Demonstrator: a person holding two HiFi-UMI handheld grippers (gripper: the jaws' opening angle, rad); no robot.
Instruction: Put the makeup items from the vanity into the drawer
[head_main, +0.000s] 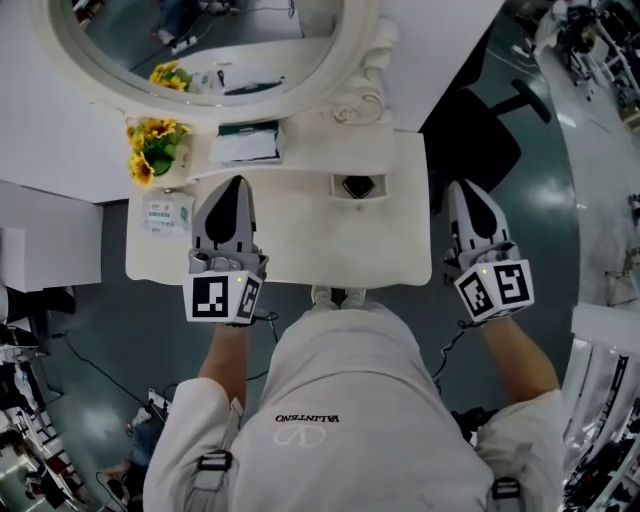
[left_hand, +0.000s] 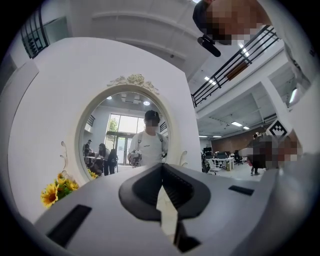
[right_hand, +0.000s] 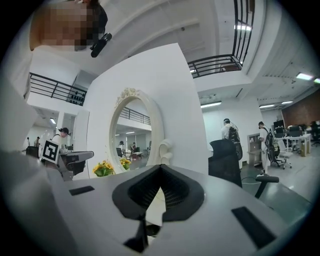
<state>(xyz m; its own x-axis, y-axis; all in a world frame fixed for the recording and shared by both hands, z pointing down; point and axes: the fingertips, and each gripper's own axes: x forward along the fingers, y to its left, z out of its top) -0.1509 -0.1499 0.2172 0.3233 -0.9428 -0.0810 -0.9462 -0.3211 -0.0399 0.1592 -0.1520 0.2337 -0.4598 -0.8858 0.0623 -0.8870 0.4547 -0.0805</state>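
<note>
The white vanity (head_main: 300, 240) stands below me under its oval mirror (head_main: 345, 60). A small recess in its top (head_main: 358, 200) holds a dark compact (head_main: 357, 186). A white and green packet (head_main: 167, 212) lies at the table's left end. A dark green and white box (head_main: 248, 143) rests at the back. My left gripper (head_main: 237, 182) hovers over the front left of the tabletop, shut and empty (left_hand: 161, 166). My right gripper (head_main: 462, 186) hangs beyond the table's right edge, over the floor, its jaws meeting with nothing between them (right_hand: 160, 168). Both point level toward the mirror.
A vase of sunflowers (head_main: 155, 145) stands at the back left corner of the vanity. A black office chair (head_main: 475, 140) sits to the right of the table, ahead of my right gripper. White furniture (head_main: 40, 240) flanks the left side.
</note>
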